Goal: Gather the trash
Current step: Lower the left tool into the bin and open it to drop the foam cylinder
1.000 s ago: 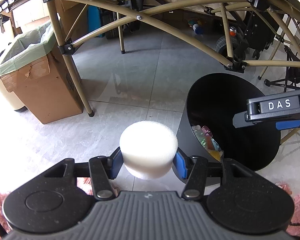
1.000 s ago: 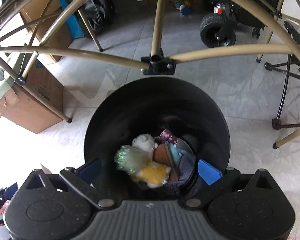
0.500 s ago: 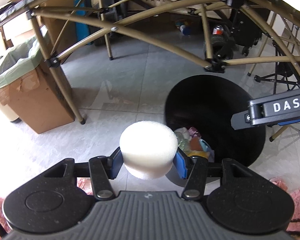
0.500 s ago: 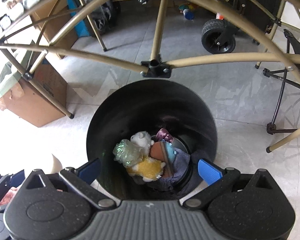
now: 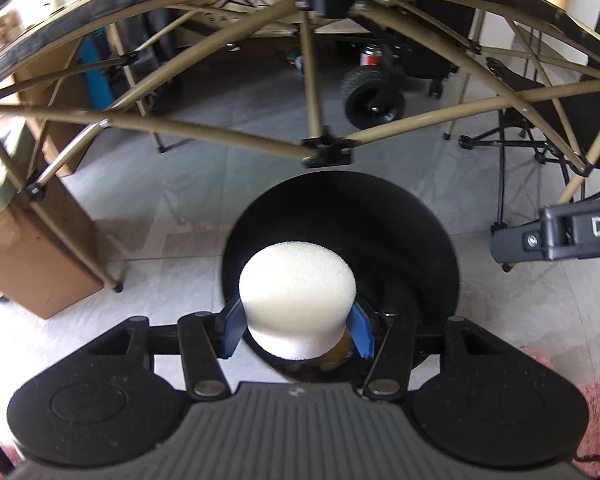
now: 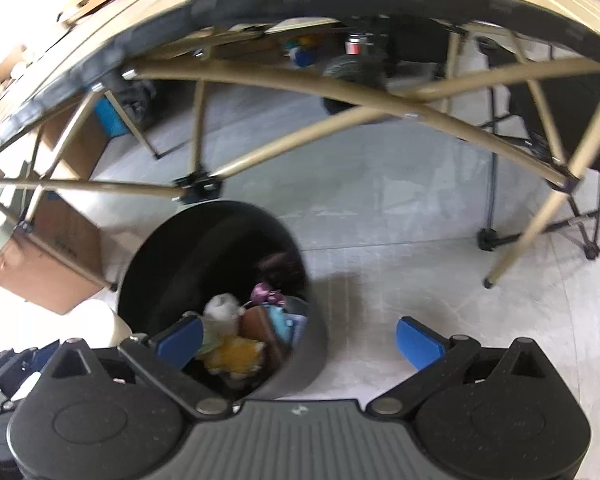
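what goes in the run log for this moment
left gripper: shut on white foam cylinder, above black trash bin | right gripper: open, empty

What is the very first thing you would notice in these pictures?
The big white foam puff, squeezed in the left gripper right above the round black bin. Next, the colourful trash piled at the bottom of that bin, seen past the empty, open right gripper. Tan table legs criss-cross behind.

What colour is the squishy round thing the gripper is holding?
White. The foam piece shows best in the left wrist view, above the black bin.
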Available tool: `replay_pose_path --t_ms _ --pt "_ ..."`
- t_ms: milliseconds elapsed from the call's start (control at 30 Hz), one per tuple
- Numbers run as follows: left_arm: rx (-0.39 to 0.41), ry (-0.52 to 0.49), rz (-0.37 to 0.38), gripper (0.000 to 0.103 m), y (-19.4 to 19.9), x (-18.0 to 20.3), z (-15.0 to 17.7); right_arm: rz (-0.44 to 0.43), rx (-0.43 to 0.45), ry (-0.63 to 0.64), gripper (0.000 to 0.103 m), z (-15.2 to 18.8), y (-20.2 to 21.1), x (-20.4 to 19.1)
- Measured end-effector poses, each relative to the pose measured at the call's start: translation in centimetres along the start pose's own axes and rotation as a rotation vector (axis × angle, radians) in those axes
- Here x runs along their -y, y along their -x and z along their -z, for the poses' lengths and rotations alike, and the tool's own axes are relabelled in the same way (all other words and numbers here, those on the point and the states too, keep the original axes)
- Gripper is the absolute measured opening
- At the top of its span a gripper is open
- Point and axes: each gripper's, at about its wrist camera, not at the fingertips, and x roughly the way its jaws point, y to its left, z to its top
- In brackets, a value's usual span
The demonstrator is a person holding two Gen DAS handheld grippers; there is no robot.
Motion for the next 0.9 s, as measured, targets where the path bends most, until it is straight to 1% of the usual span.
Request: replay_pose_path --t_ms 133,267,367,533,733,833,867,900 --pt "-0.022 -0.02 0.025 0.054 -0.7 1.5 -0.9 0.016 0.008 -0.05 0.103 0.2 0.5 2.5" --pt "-0.072 -0.01 0.056 0.054 -1.8 2.4 -1.7 0.024 0.024 -0.101 0.103 0.5 0.9 4.6" --pt "-0.105 -0.004 0.06 0.054 -2.7 2.9 -2.3 0.023 0.046 -0.141 0.103 0.6 1.2 5.8" --pt "-0.168 0.041 0.083 0.054 -4.3 3.1 -3.1 0.031 0.049 -0.173 0.103 0.7 1.1 6.7" --pt "-0.201 0.049 0.089 0.054 -5.2 3.6 -3.4 0.042 0.037 -0.185 0.103 0.9 0.8 7.3" --pt "-0.2 0.05 0.082 0.056 -5.3 3.8 -3.4 0.042 0.038 -0.188 0.103 1.0 0.7 7.4" --pt "-0.201 0.052 0.083 0.057 -5.3 3.9 -3.4 0.042 0.039 -0.189 0.103 1.0 0.7 7.4" --pt "-0.201 0.058 0.08 0.063 -5.3 3.9 -3.4 0.042 0.04 -0.19 0.103 1.1 0.7 7.4"
